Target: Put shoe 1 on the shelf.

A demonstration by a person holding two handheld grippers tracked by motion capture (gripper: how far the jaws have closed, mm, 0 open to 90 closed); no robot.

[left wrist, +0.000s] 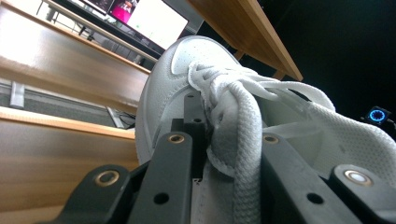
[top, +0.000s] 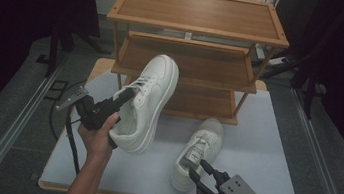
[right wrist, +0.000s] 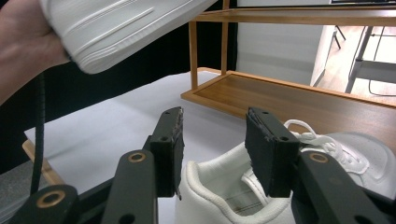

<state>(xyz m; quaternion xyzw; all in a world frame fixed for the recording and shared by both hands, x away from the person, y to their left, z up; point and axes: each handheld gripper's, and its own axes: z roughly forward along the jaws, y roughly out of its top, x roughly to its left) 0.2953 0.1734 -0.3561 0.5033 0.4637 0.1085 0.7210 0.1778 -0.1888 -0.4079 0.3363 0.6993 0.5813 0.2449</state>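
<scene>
A white sneaker (top: 152, 99) hangs tilted in the air in front of the wooden shoe rack (top: 199, 12), toe toward the rack. My left gripper (top: 127, 93) is shut on its upper by the laces; in the left gripper view the jaws (left wrist: 224, 126) clamp the tongue and lace of this sneaker (left wrist: 196, 60). A second white sneaker (top: 201, 149) lies on the table. My right gripper (top: 198, 170) stands open at its heel. In the right gripper view the jaws (right wrist: 215, 126) straddle the heel collar of that sneaker (right wrist: 219, 196) without pressing it.
The rack has three wooden shelves; its bottom shelf (right wrist: 289, 100) lies just beyond the resting sneaker. The pale table top (top: 253, 153) ends close behind my right gripper. The raised sneaker's sole (right wrist: 107, 28) and the left hand (right wrist: 23, 46) hang above the table's left part.
</scene>
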